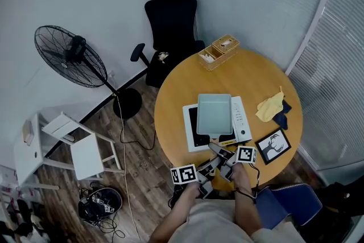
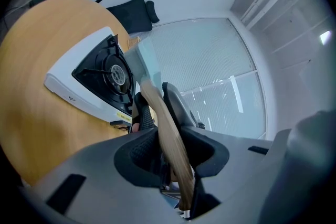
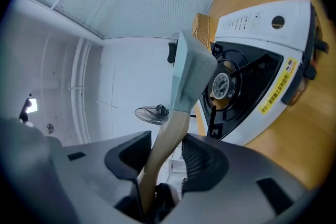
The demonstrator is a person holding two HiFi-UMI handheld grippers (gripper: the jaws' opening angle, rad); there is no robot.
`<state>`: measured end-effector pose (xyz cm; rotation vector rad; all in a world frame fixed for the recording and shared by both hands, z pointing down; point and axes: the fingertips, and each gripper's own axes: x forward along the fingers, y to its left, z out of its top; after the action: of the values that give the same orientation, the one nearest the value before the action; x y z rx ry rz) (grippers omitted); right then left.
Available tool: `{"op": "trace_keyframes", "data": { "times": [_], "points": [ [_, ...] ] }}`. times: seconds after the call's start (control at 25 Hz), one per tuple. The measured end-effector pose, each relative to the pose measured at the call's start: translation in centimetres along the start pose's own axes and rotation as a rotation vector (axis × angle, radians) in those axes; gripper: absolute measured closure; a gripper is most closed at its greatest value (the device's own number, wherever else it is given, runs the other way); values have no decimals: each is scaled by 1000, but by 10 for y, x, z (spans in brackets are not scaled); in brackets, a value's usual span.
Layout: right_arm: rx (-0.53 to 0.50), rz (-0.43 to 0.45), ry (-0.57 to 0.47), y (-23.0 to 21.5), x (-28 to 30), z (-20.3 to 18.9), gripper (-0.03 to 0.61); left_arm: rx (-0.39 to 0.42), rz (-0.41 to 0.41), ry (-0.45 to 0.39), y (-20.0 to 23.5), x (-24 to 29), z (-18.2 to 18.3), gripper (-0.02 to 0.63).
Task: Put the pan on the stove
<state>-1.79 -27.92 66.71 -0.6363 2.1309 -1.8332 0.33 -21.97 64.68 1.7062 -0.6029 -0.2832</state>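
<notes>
Pan (image 1: 214, 112): square, pale blue-grey, over the burner of the stove (image 1: 241, 116), mid table (image 1: 170, 94). From the gripper views its base looks just clear of the grate. Contact can't be confirmed.

Handle (image 2: 167, 136): wooden, sticks out toward the person, both tools on it, one behind the other.

Risks, as a judgement:
- All the pan's weight hangs off one slim, smooth handle, so it may roll or droop in the pads and land tilted.
- The two hands may come down unevenly. Then one edge hits the grate first and the pan sits skewed or off-centre.
- Letting go early means a drop and may shove the light stove.

Left tool (image 2: 157, 113): jaws fairly wide, clamped on the handle, pads touching both sides.
Right tool (image 3: 165, 149): also fairly wide, handle between the jaws. It lies against one jaw, with the other pad (image 3: 202, 152) at its edge. Reads as a grip.

Yellow cloth (image 1: 270, 106) and picture frame (image 1: 274, 145) lie near the stove, clear of the pan.
</notes>
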Motion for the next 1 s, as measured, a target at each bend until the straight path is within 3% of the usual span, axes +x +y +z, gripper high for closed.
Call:
{"op": "trace_keyframes", "data": {
  "times": [0.36,1.0],
  "points": [
    [18,-44,19,-21,5,-4,391,-25,19,32,19,2,-2,471],
    [46,-28,40,-32,5,-9,387,-53,29,24,31,5,-7,471]
  ]
}}
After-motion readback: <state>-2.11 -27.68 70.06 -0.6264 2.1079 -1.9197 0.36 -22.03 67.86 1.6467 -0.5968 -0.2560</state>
